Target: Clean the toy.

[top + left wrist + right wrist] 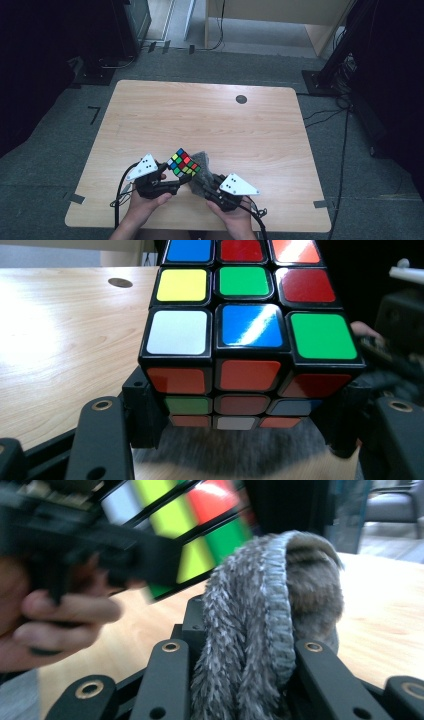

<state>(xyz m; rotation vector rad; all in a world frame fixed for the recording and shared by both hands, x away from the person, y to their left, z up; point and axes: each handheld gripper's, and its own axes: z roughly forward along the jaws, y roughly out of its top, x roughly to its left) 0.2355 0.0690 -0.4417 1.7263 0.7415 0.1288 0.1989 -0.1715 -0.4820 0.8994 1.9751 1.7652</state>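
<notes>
Left gripper [176,181] clamped on a colour-tiled puzzle cube [184,162], jaws pressed against its two opposite sides. Cube held up off the wooden table [210,120], over the near edge, slightly left of centre, tilted with one corner pointing to the far side. In the left gripper view, cube [245,335] close to the lens: white, blue and green tiles along the nearest top row, orange tiles on the face turned toward the camera.

Right gripper [206,186] closed on a grey fuzzy cloth [201,170], the fabric bunched between its jaws (jaws eased a touch apart in the last moment, cloth between them). Cloth [260,615] seen folded and standing up from the jaws in the right gripper view, just beside the cube's right side; actual contact impossible to tell through the blur.

Small dark round disc [241,99] set in the far part of the table, well apart from both hands.
</notes>
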